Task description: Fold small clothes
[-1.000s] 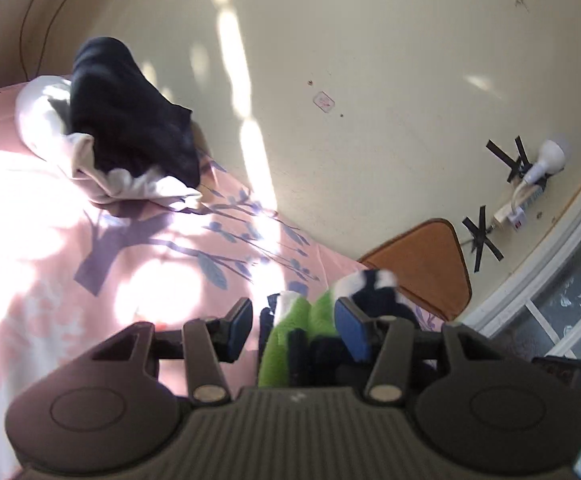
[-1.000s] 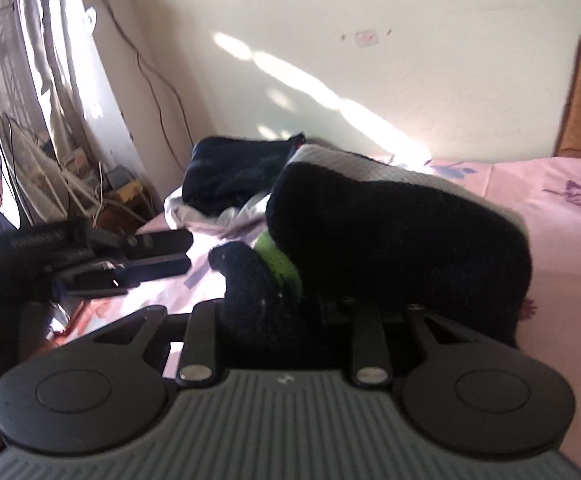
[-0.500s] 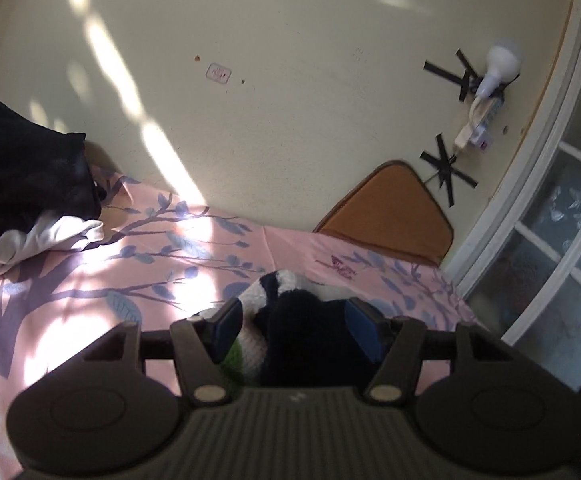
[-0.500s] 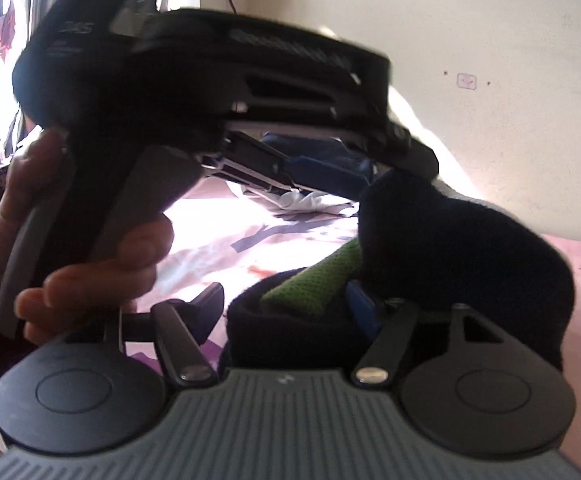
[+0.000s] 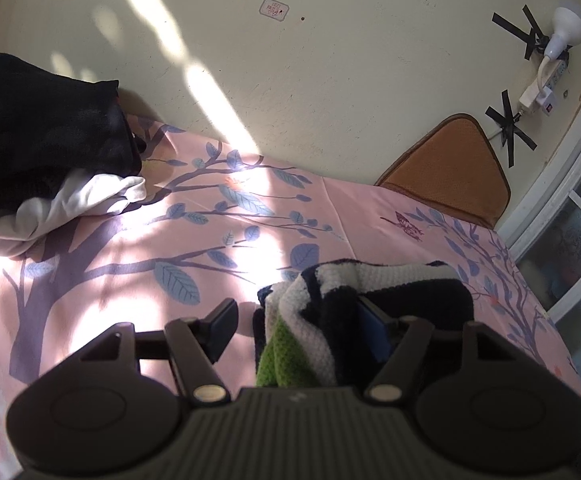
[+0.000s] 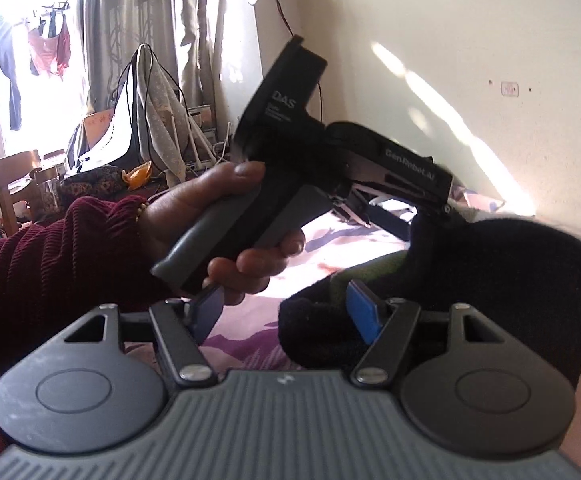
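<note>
The knitted garment point(image 5: 330, 320) — black, white and green — lies bunched on the pink bedsheet point(image 5: 130, 248) at about five o'clock in the left wrist view. The left gripper point(image 5: 298, 320) has its fingers spread, cloth against the right one only; the right gripper point(image 6: 286, 312) is likewise spread, nothing pinched. To fold well, I judge, pinch one clean edge each — then pull taut before laying over.

Both grippers now spread open; knit garment point(image 5: 354, 312) released onto bedsheet point(image 5: 130, 264).
</note>
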A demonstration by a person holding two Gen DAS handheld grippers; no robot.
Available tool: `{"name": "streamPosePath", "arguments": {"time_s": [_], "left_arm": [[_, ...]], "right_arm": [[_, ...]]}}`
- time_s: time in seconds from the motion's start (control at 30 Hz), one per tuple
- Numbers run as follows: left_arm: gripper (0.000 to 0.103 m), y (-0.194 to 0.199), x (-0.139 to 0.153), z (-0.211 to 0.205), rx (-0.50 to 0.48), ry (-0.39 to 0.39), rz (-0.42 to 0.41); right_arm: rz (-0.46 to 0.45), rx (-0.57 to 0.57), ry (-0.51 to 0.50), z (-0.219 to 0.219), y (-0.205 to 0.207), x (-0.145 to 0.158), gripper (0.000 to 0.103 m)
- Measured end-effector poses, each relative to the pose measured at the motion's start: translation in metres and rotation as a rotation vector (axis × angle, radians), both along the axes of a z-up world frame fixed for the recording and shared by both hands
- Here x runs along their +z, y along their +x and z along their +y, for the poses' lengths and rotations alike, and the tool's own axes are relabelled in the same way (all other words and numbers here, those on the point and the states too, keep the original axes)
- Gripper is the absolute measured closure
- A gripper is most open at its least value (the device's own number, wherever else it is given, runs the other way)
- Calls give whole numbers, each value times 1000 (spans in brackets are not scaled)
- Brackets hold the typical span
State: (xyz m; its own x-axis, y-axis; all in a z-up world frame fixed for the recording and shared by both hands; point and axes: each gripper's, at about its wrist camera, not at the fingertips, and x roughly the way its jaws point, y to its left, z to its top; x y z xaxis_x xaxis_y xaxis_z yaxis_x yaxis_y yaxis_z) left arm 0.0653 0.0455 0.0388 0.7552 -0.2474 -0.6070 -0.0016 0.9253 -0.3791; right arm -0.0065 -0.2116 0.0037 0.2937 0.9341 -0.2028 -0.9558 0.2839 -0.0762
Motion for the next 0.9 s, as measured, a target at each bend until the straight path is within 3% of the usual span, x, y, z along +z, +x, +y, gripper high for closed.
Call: {"name": "streamPosePath", "arguments": {"time_s": [0.1,0.2,0.27,0.37,0.57,0.63,0.7,0.8,0.87,0.9], "left_arm": [[34,3,0,1,-7,9,2],[29,6,-2,3,-11,4,3],[29,7,-4,5,-12,-12,4],[28,7,-6,8,-14,-23,5],[27,1,-3,3,6,49,2],[26,-3,-2,0,12,90,-6],[26,-6,-2,-1,11,93,-7],[19,-10,1,-2,12,97,-7],[16,-14,5,0,23,101,-8],[15,-18,7,1,26,93,-12]], "right_arm": [[21,-27,98,-23,6,13,37],[76,-108,157,-39,21,19,60],[132,-160,136,-36,35,16,77],[171,-170,42,-7,42,4,83],[164,-89,-128,59,36,-18,84],[155,-84,-128,65,39,-25,86],[206,-74,-106,61,44,-24,86],[248,-35,-51,43,43,-22,78],[253,12,15,18,37,-15,60],[248,23,50,5,33,-12,58]]}}
